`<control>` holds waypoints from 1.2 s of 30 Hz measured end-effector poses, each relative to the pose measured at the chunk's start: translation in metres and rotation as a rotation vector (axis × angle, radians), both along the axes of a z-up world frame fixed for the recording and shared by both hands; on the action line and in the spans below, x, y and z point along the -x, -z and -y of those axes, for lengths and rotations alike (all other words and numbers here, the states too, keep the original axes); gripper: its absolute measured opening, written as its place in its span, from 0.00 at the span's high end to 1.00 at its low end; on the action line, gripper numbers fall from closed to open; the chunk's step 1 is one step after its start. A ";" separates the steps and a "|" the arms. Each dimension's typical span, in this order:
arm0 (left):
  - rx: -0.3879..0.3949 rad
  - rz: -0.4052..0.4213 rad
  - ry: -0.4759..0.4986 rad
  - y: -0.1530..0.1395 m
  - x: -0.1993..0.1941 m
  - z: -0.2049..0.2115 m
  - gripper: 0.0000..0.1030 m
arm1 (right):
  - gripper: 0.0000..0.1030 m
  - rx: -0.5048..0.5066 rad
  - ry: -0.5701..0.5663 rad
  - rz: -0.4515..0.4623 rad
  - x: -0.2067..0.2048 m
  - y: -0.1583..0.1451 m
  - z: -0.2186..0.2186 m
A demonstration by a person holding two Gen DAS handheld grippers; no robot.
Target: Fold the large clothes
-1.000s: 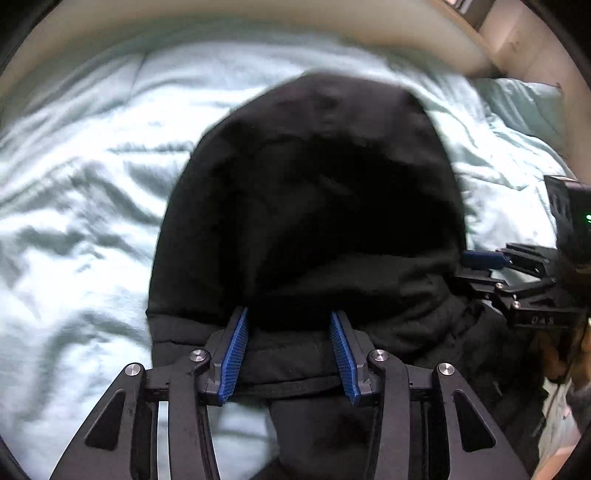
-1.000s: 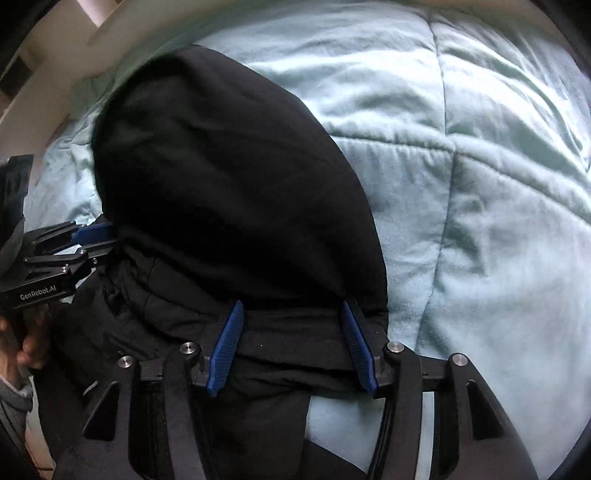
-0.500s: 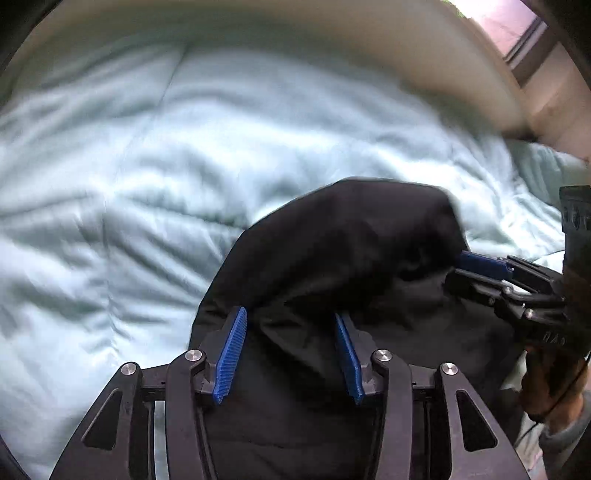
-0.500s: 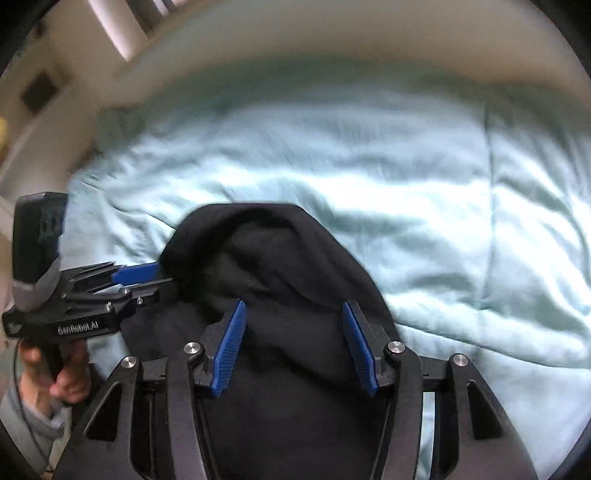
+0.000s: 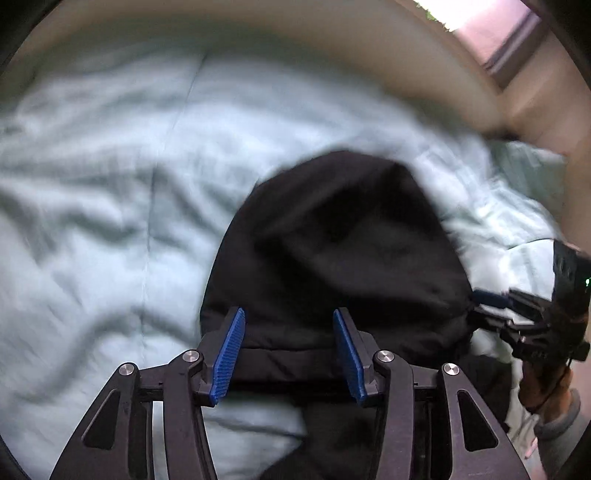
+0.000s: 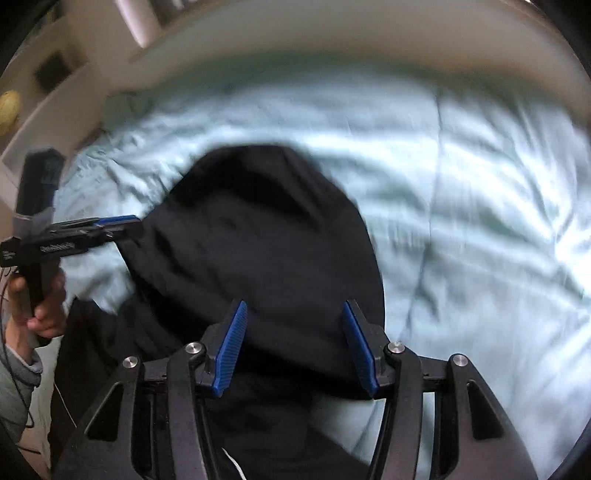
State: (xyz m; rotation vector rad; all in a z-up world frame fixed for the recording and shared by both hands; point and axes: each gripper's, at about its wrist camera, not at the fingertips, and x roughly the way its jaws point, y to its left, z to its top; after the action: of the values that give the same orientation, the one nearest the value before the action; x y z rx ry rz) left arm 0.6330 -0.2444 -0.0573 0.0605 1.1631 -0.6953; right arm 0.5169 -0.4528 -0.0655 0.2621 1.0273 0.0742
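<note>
A black garment (image 5: 340,243) hangs from both grippers over a pale blue quilt (image 5: 103,206). My left gripper (image 5: 288,343) has its blue pads apart with the garment's hem stretched across between them. My right gripper (image 6: 295,343) holds the other part of the hem the same way, and the black garment (image 6: 266,243) drapes forward from it. The right gripper also shows in the left wrist view (image 5: 491,302) at the garment's right edge. The left gripper shows in the right wrist view (image 6: 122,223) at its left edge.
The quilt (image 6: 480,206) covers the whole bed. A beige headboard or wall (image 5: 295,48) runs along the far side. A window (image 5: 491,33) is at the upper right in the left wrist view. Shelving (image 6: 44,85) stands at the upper left in the right wrist view.
Both grippers have lifted the garment off the quilt and tipped back; more bed shows beyond it. The garment now hangs lower and swings, and the grippers have moved slightly apart.
</note>
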 end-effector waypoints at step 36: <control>0.194 0.195 0.312 -0.128 0.060 -0.020 0.84 | 0.83 -0.101 -0.257 0.140 -0.002 -0.070 0.010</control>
State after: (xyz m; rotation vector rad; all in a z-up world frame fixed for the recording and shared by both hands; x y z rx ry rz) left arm 0.5725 -0.2240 0.0704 0.1455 0.9026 -1.0515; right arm 0.5186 -0.4633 0.0041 0.2122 0.9150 0.3723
